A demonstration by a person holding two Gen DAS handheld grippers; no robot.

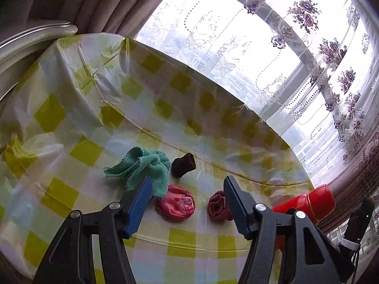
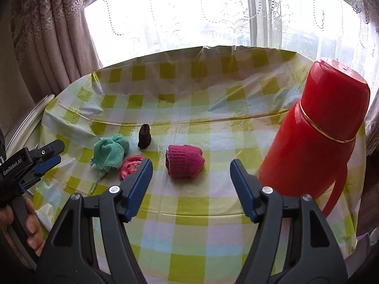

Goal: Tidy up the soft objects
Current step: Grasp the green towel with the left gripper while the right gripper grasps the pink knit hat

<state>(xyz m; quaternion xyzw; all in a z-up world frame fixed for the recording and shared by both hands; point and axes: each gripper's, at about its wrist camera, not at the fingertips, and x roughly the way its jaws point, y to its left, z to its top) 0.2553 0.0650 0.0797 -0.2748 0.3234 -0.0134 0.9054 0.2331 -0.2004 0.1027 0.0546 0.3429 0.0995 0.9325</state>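
Both grippers' fingers (image 2: 139, 184) spread wide over crumpled green cloth (image 2: 110, 153), pink bundle (image 2: 130, 166), rolled magenta sock (image 2: 184, 161).

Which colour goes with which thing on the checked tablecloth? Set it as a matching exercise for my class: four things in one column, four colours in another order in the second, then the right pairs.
Things:
1. crumpled towel
2. knitted hat
3. thermos flask
4. small sponge block

Colours:
A. bright red
B. dark brown
C. teal green
D. magenta

Pairs: 1-C, 2-D, 3-A, 4-B
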